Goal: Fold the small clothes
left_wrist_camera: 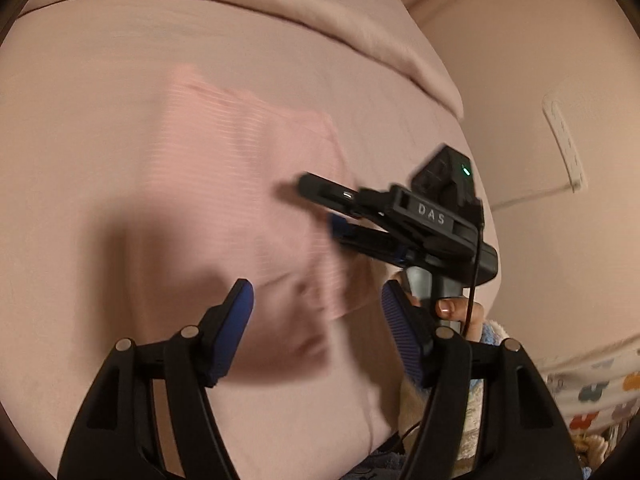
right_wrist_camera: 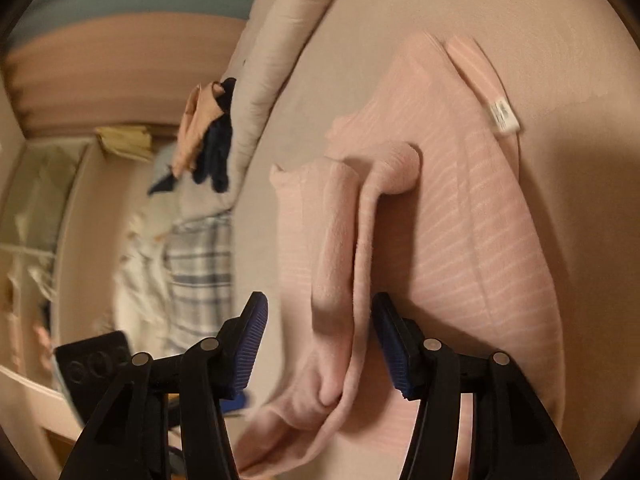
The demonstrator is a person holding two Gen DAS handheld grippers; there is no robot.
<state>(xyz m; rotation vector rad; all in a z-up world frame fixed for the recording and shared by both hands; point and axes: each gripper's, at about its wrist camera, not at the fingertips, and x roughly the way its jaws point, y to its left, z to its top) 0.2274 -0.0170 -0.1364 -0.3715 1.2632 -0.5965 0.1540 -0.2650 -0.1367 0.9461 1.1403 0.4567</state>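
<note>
A small pink striped garment lies partly folded on a pale pink bed sheet. In the right wrist view the garment shows a white label and rumpled folds running toward the jaws. My left gripper is open, just above the garment's near edge. My right gripper is open, with a raised fold of the garment between its fingers, not pinched. It also shows in the left wrist view, over the garment's right side, blurred.
A rolled duvet borders the far side of the bed. A wall socket plate is on the right. Other clothes, dark blue and peach and a plaid cloth, lie at the bed's edge. A patterned fabric lies low right.
</note>
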